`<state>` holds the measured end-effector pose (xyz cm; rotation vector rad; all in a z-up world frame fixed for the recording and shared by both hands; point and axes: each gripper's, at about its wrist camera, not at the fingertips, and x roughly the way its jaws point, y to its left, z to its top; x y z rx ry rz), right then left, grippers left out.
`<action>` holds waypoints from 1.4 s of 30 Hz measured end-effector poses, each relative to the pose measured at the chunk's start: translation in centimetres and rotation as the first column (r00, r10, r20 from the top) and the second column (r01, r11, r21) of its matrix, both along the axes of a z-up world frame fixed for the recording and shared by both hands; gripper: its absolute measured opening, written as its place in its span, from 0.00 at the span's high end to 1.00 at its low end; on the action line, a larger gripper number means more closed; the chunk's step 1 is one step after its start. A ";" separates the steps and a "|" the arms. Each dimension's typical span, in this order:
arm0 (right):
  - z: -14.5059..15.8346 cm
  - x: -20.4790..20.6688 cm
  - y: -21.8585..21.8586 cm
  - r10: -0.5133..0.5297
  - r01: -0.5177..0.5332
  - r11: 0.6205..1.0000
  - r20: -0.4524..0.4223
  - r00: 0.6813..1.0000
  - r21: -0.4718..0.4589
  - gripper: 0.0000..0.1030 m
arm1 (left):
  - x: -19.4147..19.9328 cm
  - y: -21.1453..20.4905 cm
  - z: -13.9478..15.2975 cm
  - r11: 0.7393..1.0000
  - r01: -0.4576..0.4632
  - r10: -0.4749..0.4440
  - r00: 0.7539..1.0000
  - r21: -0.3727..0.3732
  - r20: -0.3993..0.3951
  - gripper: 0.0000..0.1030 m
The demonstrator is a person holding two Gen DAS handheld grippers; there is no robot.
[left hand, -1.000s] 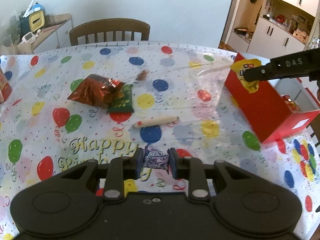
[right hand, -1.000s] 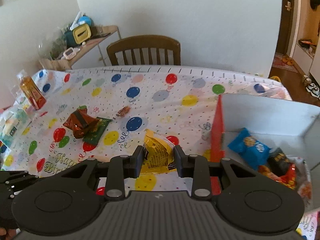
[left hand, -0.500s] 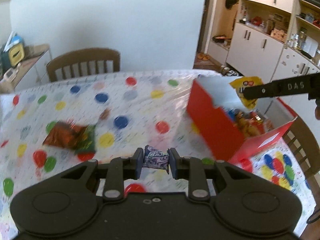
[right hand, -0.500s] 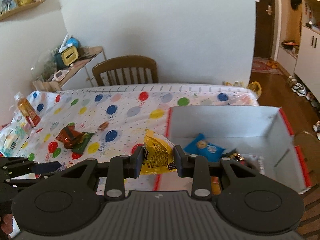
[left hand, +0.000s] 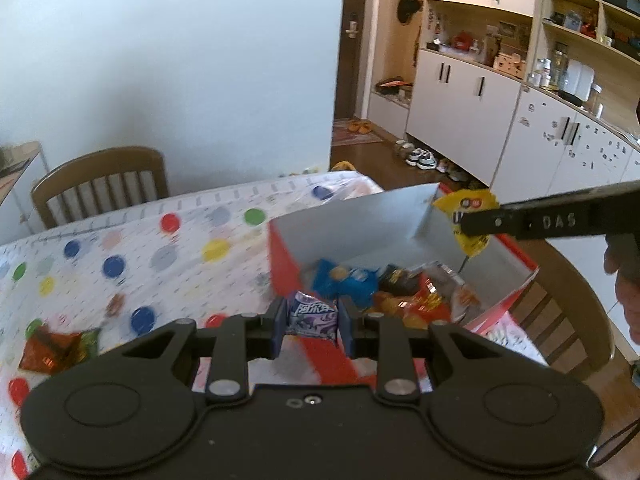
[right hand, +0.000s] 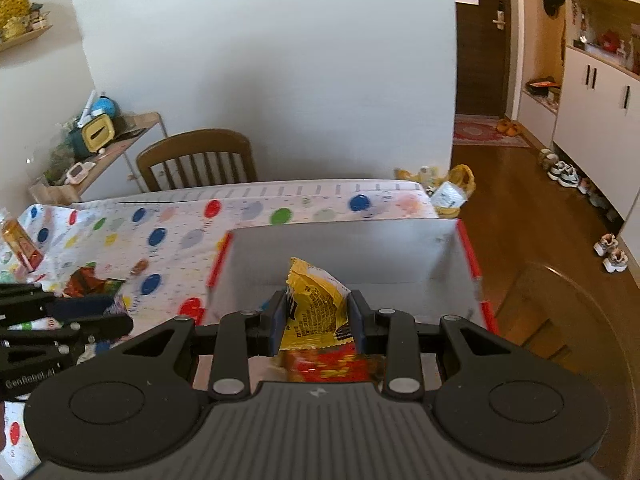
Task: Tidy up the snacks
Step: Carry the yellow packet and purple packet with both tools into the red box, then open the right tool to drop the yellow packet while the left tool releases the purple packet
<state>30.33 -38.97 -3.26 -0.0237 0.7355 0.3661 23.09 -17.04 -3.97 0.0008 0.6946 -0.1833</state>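
Pinching a purple candy packet (left hand: 313, 315), the left gripper (left hand: 312, 330) has its jaws nearly closed at the red box (left hand: 280, 256) edge; the right gripper (right hand: 318, 326) clamps a yellow snack bag (right hand: 316, 308) over the box interior.

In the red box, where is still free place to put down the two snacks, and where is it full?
Inside the red box, the floor along the far grey wall looks bare. The near part is crowded: blue packet, dark packet, red-orange packets. Outside, the tablecloth left of the box is free.
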 end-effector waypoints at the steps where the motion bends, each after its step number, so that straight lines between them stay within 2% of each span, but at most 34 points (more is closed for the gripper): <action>1: -0.2 0.3 -0.5 -0.003 0.003 1.000 -0.002 1.000 -0.003 0.69 | 0.5 -0.6 0.0 1.000 0.004 -0.004 1.000 0.001 0.000 0.75; 11: -3.1 3.1 -4.3 0.006 -0.008 0.999 -0.053 0.999 -0.036 0.69 | 6.0 -5.5 -1.9 1.000 0.013 -0.011 0.996 0.019 -0.085 0.75; 25: -7.6 6.3 -4.1 0.074 -0.086 0.993 -0.130 0.989 -0.084 0.69 | 13.0 -9.7 -5.0 0.999 -0.013 0.022 0.980 0.048 -0.198 0.75; 27: -8.2 6.5 -3.8 0.083 -0.096 0.992 -0.143 0.986 -0.082 0.69 | 13.8 -10.1 -5.5 0.999 -0.007 0.014 0.975 0.031 -0.222 0.75; 32: -9.2 7.1 -4.1 0.105 -0.118 0.991 -0.176 0.979 -0.063 0.69 | 15.2 -10.8 -7.2 1.000 -0.014 0.020 0.962 0.025 -0.273 0.75; 37: -9.1 7.3 -4.2 0.120 -0.132 0.990 -0.180 0.976 -0.051 0.68 | 15.6 -11.3 -8.9 0.999 -0.012 0.026 0.946 0.045 -0.322 0.75; 42: -9.2 7.3 -4.3 0.127 -0.137 0.990 -0.180 0.975 -0.044 0.68 | 15.8 -11.1 -9.8 0.999 -0.025 0.035 0.932 0.032 -0.361 0.75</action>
